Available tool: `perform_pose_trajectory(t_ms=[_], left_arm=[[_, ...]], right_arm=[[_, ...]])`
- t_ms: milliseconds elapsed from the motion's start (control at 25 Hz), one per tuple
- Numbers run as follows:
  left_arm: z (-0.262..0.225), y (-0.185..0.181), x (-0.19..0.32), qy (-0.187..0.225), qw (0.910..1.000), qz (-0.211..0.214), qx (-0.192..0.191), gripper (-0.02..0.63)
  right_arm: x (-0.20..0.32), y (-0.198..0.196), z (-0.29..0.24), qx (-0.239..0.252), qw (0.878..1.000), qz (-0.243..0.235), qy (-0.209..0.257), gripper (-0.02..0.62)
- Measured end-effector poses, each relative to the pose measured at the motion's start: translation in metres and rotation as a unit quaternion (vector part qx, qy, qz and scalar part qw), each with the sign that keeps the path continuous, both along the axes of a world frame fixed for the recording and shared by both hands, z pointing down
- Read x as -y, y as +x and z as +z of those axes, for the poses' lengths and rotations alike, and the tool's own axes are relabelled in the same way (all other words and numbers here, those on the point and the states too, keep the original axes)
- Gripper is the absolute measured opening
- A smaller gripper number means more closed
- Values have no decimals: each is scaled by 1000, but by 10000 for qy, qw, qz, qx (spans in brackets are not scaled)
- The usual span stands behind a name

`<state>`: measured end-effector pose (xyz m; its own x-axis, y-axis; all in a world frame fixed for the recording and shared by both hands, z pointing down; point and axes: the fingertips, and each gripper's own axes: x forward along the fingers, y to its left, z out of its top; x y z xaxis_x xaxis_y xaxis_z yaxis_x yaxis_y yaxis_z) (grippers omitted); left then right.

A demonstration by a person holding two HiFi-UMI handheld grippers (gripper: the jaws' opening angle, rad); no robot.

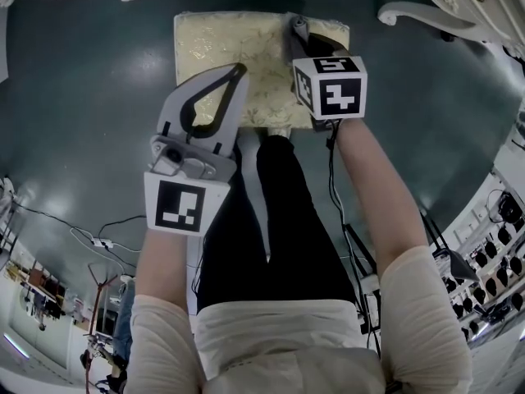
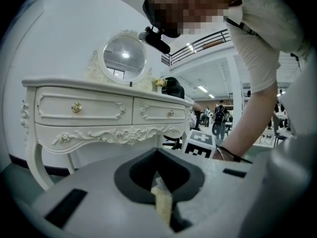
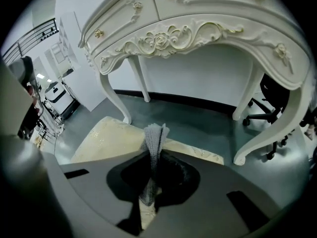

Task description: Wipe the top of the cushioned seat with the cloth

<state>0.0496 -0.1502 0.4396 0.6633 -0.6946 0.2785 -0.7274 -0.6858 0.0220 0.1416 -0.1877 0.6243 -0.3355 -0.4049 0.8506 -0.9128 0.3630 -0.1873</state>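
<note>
Right tool (image 3: 152,155) is pinching the grey knitted cloth (image 3: 154,138) over the far right part of the cream cushioned seat (image 1: 230,43). Left tool (image 1: 239,71) hangs over the seat's near edge with its jaws pressed together and nothing clearly in them. The cloth looks light, soft and floppy, so I'd grip it mid-fold, leaving enough free end to lie flat on the fabric. It's bunched into a narrow fold, long axis along the jaws, free end poking forward past the tips.
</note>
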Motion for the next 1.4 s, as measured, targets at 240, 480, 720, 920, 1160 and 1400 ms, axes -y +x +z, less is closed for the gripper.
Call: perform_pose_trajectory(t_ms=[240,480,720,920,1160,1400], left_arm=[[4,36,-4,7,9998,161,89,2],[2,59,-2,31,9998,166,78,2],[1,77,-3,41,9999,152,34,2],[-6,85,-8,45,9997,222,39,2],[-27,60,-13,112,9999,104,33,2],[-35,16,-25,123,9999,97,30,2]], right_arm=[[-2,38,1,97,9999,125,-16,28],[-7,71,4,44,9997,232,-84,28],[-10,103,8,-223,9991,322,-135,28],[-13,115,1,-286,9986,397,-212,28],[-26,88,-26,21,9981,461,-415,28],[-42,23,-44,354,9979,348,-424,29]])
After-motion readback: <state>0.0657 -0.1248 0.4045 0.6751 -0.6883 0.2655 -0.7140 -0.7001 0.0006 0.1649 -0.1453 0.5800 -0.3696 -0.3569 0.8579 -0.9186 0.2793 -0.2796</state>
